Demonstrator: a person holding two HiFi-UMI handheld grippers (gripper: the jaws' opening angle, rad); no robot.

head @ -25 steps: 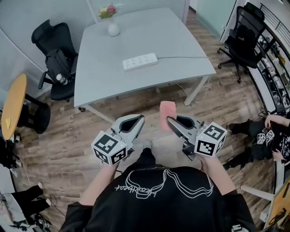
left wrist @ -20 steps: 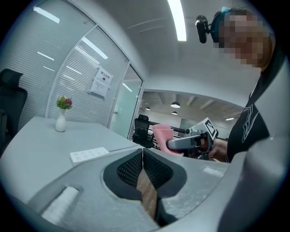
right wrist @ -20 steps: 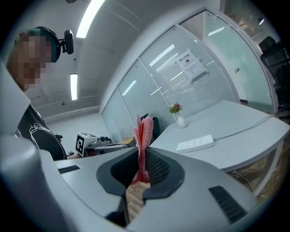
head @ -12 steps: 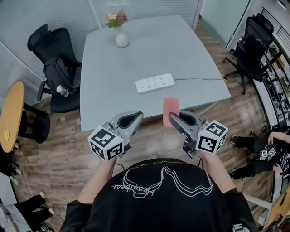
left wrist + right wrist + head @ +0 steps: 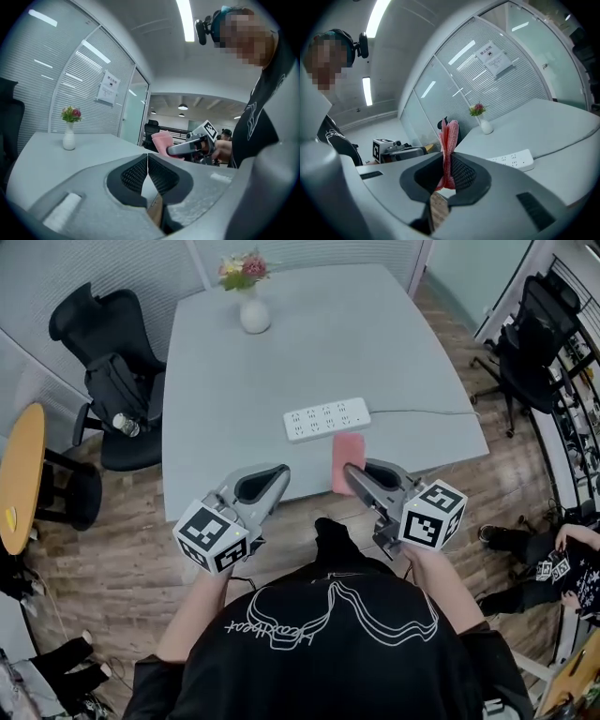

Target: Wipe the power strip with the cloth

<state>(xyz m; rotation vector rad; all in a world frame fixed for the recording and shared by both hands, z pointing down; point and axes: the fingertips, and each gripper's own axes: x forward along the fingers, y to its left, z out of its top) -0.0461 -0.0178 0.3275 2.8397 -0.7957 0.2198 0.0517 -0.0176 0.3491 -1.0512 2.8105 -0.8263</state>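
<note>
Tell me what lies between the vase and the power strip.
Nothing: in the head view, only bare table separates the vase from the power strip.

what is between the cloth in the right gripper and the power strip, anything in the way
Nothing visible. The right gripper is clamped on the pink cloth, and the power strip lies just ahead of it on the table. The vase stands far behind the strip, and the cable runs off to the right.

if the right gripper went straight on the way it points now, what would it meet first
Likely the power strip, on the table just beyond the pink cloth the right gripper is shut on; height is unclear.
</note>
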